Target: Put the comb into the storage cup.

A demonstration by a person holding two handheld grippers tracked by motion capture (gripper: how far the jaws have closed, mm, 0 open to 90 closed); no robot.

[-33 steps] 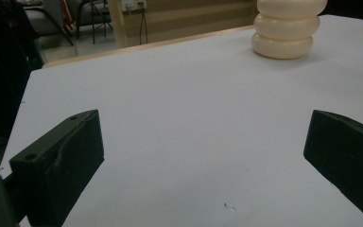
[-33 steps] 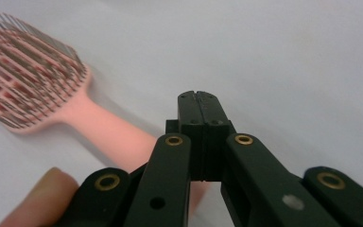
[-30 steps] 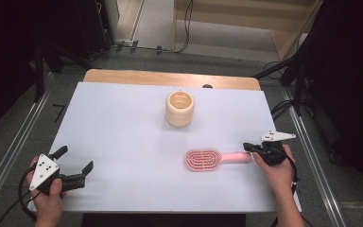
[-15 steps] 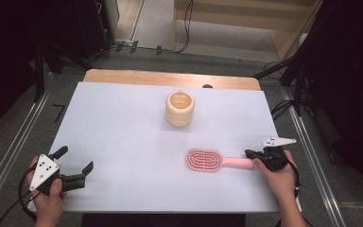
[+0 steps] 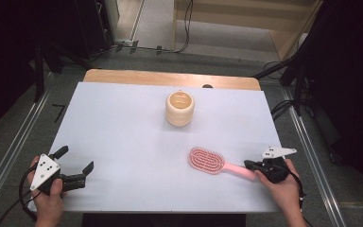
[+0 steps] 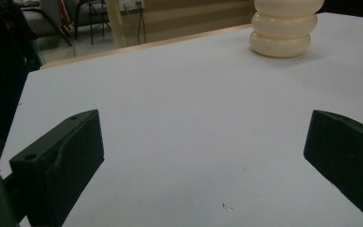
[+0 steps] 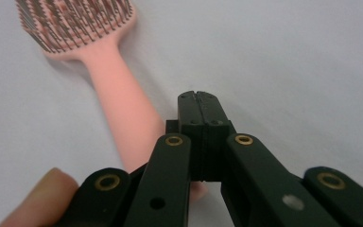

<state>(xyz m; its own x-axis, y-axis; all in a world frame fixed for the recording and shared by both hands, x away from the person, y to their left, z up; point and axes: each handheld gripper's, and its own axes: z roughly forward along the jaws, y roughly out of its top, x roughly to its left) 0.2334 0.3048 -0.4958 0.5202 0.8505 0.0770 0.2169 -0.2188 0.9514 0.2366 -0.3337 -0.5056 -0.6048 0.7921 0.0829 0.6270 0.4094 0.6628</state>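
Note:
A pink hairbrush (image 5: pixel 207 160) lies bristles up on the white table (image 5: pixel 123 123), right of centre, its handle slanting toward the near right. My right gripper (image 5: pixel 248 164) is shut, with its closed tips right beside the end of that handle. In the right gripper view the jaws (image 7: pixel 200 101) are pressed together with nothing between them, and the hairbrush (image 7: pixel 118 94) handle runs along their left and passes under the gripper body. My left gripper (image 5: pixel 77 158) rests at the near left corner, open and empty; its wide-apart jaws (image 6: pixel 203 137) have only bare table between them.
A cream ribbed cup (image 5: pixel 180 109) stands upright at the middle back of the table; in the left gripper view the cup (image 6: pixel 283 28) is far ahead. A wooden strip (image 5: pixel 170 78) edges the far side. Cables and floor rails run around the table.
My right gripper has moved toward the near edge. The hairbrush's handle has swung the same way while its head stayed about in place. The left gripper has not moved.

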